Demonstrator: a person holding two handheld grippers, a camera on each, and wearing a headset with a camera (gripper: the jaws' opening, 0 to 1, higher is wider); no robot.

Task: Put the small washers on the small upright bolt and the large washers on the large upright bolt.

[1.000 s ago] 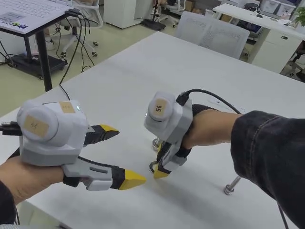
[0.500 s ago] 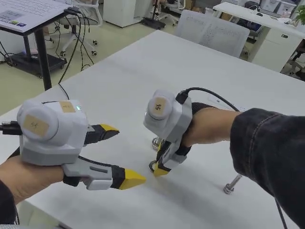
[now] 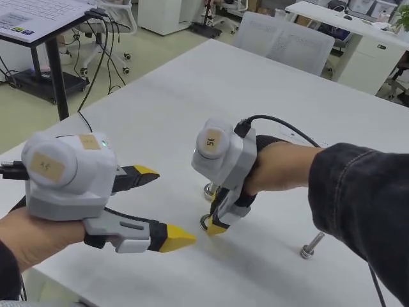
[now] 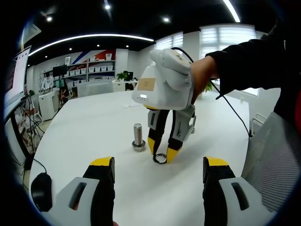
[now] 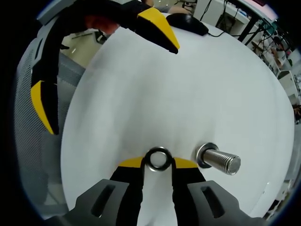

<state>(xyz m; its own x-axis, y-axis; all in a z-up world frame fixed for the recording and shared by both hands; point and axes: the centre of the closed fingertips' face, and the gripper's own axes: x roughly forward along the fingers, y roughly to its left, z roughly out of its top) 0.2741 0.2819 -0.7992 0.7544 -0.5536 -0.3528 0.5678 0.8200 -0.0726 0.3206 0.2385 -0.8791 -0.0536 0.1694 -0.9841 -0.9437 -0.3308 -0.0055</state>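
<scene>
Steel washer (image 5: pixel 158 159) is clamped by its rim in the right tongs (image 4: pixel 163 153) beside a bolt (image 5: pixel 218 161); left tongs (image 3: pixel 167 205) are held apart; this thin hold may be lost if tilted

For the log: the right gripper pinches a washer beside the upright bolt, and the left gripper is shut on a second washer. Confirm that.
Not quite. The left gripper is open, its fingers wide apart with nothing between them, as the left gripper view shows. The right gripper does pinch a washer beside the upright bolt.
</scene>
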